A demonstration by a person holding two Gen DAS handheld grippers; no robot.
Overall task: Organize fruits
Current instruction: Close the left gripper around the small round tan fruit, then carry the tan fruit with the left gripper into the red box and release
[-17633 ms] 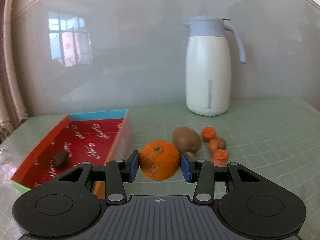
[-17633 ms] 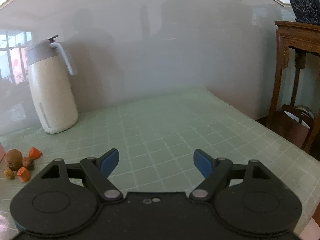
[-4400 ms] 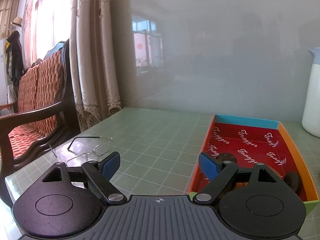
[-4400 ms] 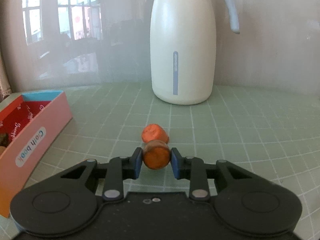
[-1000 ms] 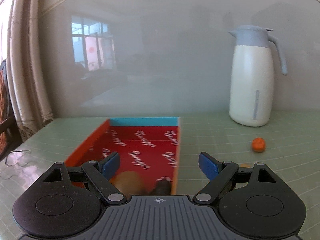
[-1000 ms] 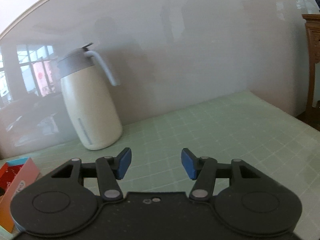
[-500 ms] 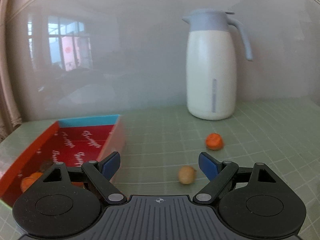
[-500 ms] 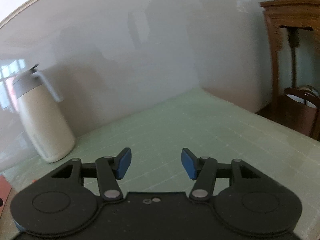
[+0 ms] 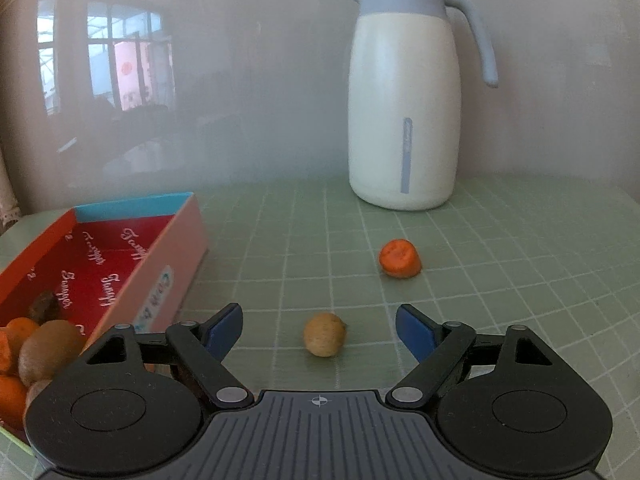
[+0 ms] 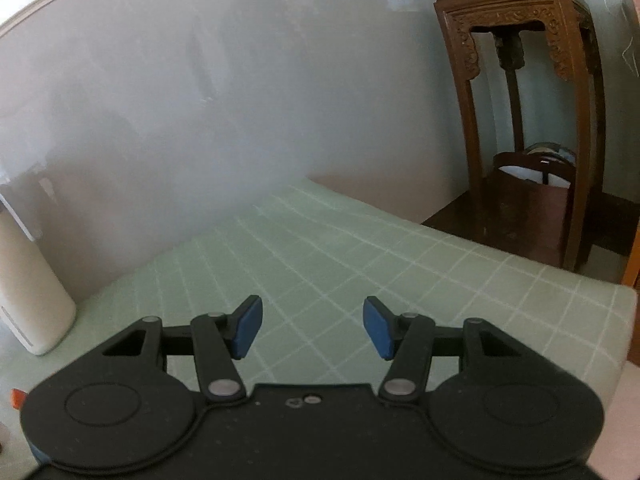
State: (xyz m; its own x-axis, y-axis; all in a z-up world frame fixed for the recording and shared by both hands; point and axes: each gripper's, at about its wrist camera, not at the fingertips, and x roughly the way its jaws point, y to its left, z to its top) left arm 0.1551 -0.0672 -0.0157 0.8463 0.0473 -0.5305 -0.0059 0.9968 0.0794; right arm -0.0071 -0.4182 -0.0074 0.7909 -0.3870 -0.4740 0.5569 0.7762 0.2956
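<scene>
Since two fruits remain loose on the green grid table (image 9: 520,280), we judge the step in hand to be the pickup of the small tan fruit (image 9: 324,334) with the left gripper (image 9: 319,330). We find that gripper empty, its blue pads (image 9: 224,330) spread wide. The tan fruit lies on the table in line with the gap, roughly centred, perhaps slightly toward the left pad; neither pad touches it. We cannot tell from this single view how far ahead of the pads it sits.

To do the step well, we advise lowering the gripper until the pads flank the fruit's widest part, centring it, then closing gently: the fruit is round and, in our judgement, likely to roll if struck by one pad first.

The orange fruit piece (image 9: 400,259) lies farther back and to the right, apart from the tan fruit and in front of the white jug (image 9: 404,120). The red-lined box (image 9: 172,264) stands to the left and already holds several brown and orange fruits at its near end; we take it as the destination.

The right gripper (image 10: 312,326) is likewise empty, pads parted, over bare table and facing a wooden stand (image 10: 520,80).
</scene>
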